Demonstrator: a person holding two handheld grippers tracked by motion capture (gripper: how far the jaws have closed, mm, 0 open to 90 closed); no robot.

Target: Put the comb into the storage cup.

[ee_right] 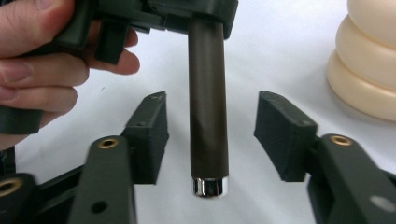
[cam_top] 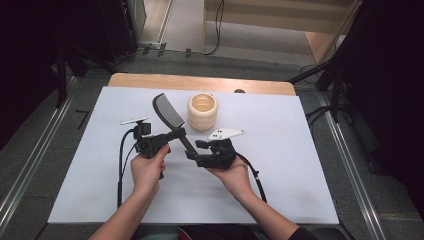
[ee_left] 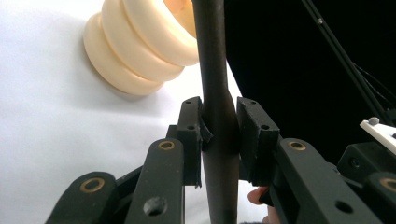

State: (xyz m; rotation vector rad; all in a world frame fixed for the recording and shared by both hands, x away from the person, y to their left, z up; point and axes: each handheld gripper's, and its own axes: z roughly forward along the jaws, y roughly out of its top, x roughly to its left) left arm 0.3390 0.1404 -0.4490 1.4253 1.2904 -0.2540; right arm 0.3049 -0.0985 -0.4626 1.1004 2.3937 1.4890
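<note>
A dark comb (cam_top: 165, 111) with a long round handle (ee_right: 208, 107) is held up over the white table (cam_top: 300, 165), its toothed head pointing away toward the back left. My left gripper (ee_left: 219, 135) is shut on the handle's middle (ee_left: 215, 93), pads pressing both sides. My right gripper (ee_right: 210, 121) is open. The handle's chrome-capped end hangs between its jaws with a gap on each side. In the high view the left gripper (cam_top: 176, 134) and right gripper (cam_top: 195, 149) meet at the handle near the table's middle.
A cream ribbed cup (cam_top: 202, 111) stands upright just behind the grippers, right of the comb's head. It also shows as a cream cup (ee_left: 140, 46) close by in the left gripper view. Dark stands and cables flank the table.
</note>
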